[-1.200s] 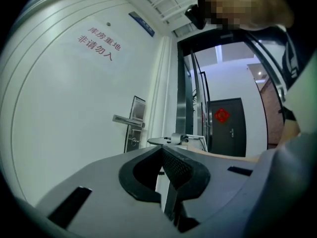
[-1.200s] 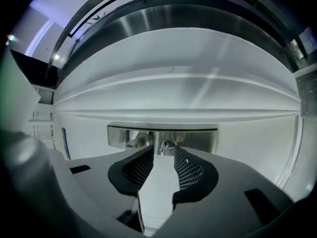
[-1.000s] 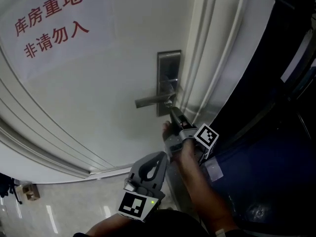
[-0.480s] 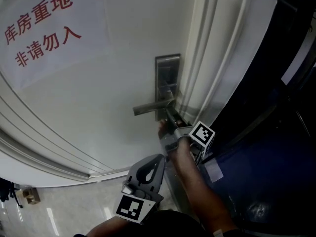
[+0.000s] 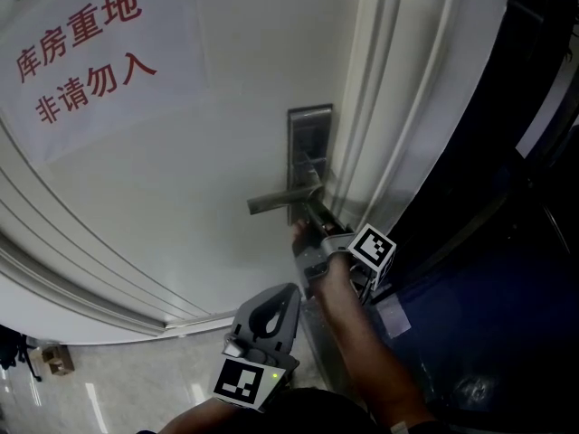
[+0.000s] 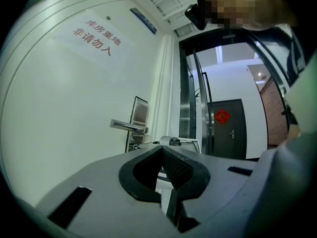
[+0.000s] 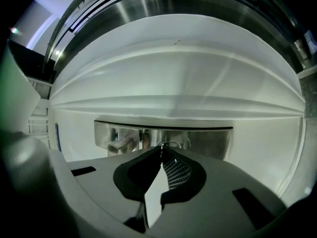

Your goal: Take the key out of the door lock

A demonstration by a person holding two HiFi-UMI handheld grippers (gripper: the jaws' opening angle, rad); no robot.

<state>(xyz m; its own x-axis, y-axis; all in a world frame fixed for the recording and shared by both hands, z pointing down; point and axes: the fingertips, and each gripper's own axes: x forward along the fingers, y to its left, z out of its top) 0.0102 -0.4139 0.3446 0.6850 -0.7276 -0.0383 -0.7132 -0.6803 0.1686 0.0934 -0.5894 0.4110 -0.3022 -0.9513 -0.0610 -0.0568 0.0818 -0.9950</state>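
- Head view: shows the right gripper point(image 5: 312, 208) nosed up just under the handle point(image 5: 276, 202), against the lock plate point(image 5: 309, 152) of the white door point(image 5: 181, 224); places the left gripper point(image 5: 291, 289) lower down, well apart from the lock.
- Left gripper view: shows the jaws brought together, tips touching, with nothing between them.
- Right gripper view: catches the jaws closing, tips pinching the key point(image 7: 168, 144), seated in the lock plate just beside the handle.
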